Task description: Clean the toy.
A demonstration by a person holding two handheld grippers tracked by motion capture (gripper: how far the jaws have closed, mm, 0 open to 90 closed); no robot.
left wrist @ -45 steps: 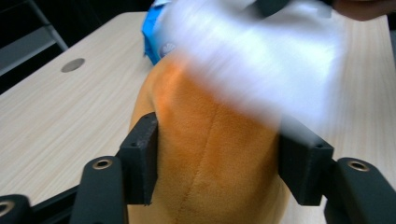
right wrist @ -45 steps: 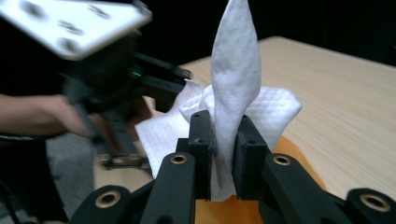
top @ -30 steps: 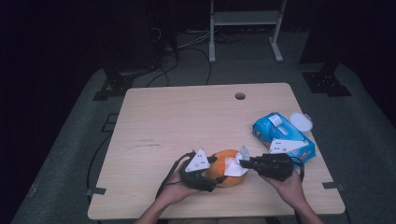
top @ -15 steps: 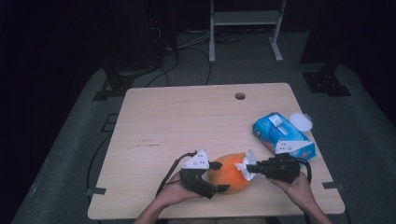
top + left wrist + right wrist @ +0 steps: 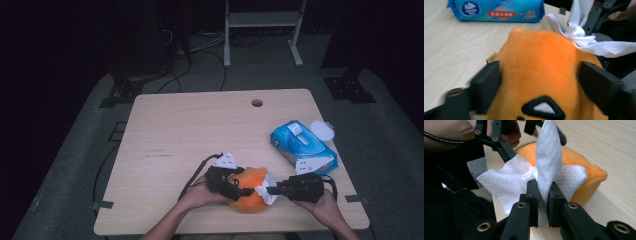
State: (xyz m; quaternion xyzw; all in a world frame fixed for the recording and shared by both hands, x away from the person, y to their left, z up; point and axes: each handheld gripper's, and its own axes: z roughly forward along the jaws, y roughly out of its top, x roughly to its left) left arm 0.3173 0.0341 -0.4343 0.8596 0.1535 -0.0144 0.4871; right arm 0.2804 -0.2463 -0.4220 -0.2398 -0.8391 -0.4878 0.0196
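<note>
An orange plush toy (image 5: 249,189) sits near the table's front edge. My left gripper (image 5: 235,187) is shut on the plush toy (image 5: 541,75), one jaw pressed into each side of it. My right gripper (image 5: 270,190) is shut on a white wet wipe (image 5: 265,190), which touches the toy's right side. In the right gripper view the wipe (image 5: 547,167) stands up between the closed jaws against the orange plush toy (image 5: 579,175). In the left gripper view the wipe (image 5: 584,37) drapes over the toy's far edge.
A blue pack of wet wipes (image 5: 302,145) lies at the table's right side, its white round lid (image 5: 322,131) open beside it. The same pack (image 5: 496,10) shows beyond the toy. The wooden table (image 5: 200,130) has a cable hole (image 5: 257,103) near its back edge.
My right gripper has moved left with the wipe, bringing it onto the toy's right side. The left gripper has kept hold of the toy, shifting slightly.
</note>
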